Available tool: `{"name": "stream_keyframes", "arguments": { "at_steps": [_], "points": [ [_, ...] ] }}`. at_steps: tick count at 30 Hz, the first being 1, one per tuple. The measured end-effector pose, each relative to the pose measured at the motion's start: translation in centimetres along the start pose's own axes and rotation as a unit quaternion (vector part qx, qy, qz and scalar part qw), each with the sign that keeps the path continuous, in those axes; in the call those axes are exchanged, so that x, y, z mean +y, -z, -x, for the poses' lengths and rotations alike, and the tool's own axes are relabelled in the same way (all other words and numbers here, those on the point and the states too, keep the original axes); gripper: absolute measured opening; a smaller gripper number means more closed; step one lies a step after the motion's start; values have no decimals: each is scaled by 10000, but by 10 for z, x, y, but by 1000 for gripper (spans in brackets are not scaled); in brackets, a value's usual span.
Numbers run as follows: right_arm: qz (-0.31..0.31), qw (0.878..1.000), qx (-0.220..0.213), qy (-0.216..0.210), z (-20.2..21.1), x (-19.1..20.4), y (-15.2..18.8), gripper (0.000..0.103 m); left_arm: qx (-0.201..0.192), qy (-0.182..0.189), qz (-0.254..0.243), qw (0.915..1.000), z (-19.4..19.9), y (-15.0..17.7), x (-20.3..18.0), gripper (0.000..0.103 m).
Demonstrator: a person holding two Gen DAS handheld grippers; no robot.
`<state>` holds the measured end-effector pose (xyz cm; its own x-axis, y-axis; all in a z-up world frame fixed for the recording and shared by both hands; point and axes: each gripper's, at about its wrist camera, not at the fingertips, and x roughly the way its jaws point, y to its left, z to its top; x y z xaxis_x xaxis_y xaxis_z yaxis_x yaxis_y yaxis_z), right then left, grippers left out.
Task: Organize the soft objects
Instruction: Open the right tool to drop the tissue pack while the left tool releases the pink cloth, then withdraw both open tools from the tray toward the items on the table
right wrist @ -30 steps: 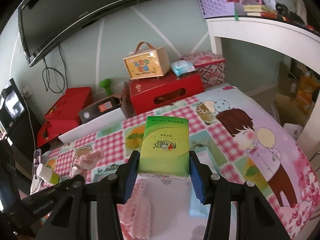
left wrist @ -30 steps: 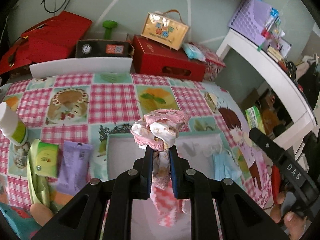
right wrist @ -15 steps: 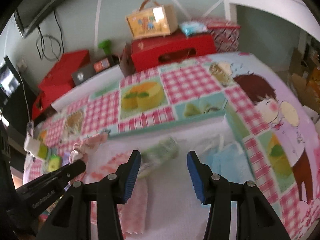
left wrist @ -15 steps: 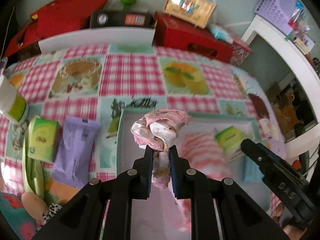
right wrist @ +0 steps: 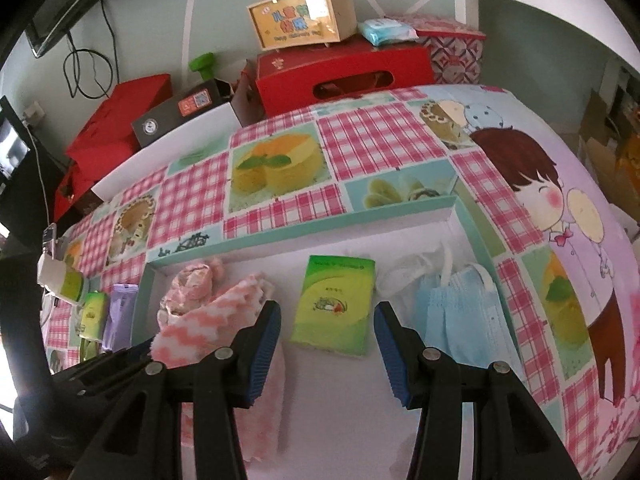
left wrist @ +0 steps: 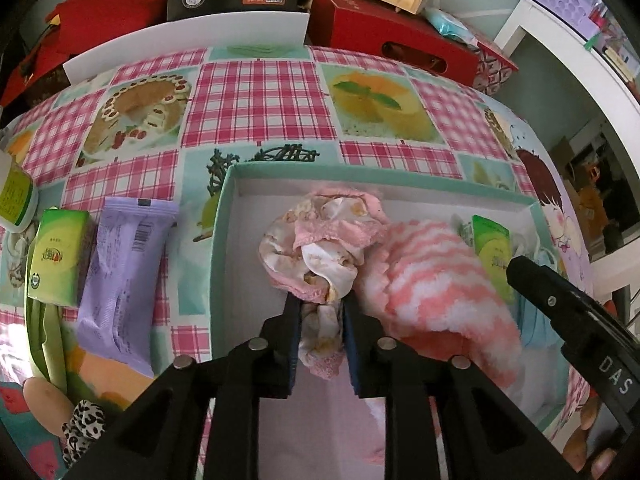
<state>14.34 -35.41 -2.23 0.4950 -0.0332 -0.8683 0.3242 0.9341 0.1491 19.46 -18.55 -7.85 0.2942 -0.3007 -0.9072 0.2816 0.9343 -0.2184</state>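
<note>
A shallow teal box lies on the chequered tablecloth. My left gripper points down into it, and its jaws are opening with a pink and cream cloth bundle still between the pads. The bundle rests on the box floor against a pink-and-white striped fuzzy cloth. In the right wrist view my right gripper hangs open over the box. A green tissue pack lies flat and free just beyond its fingers. Blue face masks lie to the right of the pack.
Left of the box lie a second green tissue pack, a purple packet and a white bottle. Red boxes and a gift case stand behind the table. A white desk is at the right.
Both grippers came down over the box. The right one let go of the green tissue pack, which now lies in the box. The left one lowered the bundle onto the box floor and widened slightly.
</note>
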Motion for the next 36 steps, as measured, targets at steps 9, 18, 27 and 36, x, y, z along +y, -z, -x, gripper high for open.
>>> {"name": "stream_keyframes", "arguments": {
  "at_steps": [9,18,27,36],
  "points": [
    [30,10000,-39,27,0,3,0,52,48,-127,-126,9998,3,-2,-6,44],
    [56,9993,-355,57,15,8,-5,57,-316,-195,-329,9988,30,-6,-9,60],
    [25,9993,-154,329,5,7,-4,72,-740,-246,-140,9969,52,-10,7,79],
    [74,9982,-178,562,3,7,-6,103,-1126,-413,-8,9928,55,-11,12,96]
  ]
}}
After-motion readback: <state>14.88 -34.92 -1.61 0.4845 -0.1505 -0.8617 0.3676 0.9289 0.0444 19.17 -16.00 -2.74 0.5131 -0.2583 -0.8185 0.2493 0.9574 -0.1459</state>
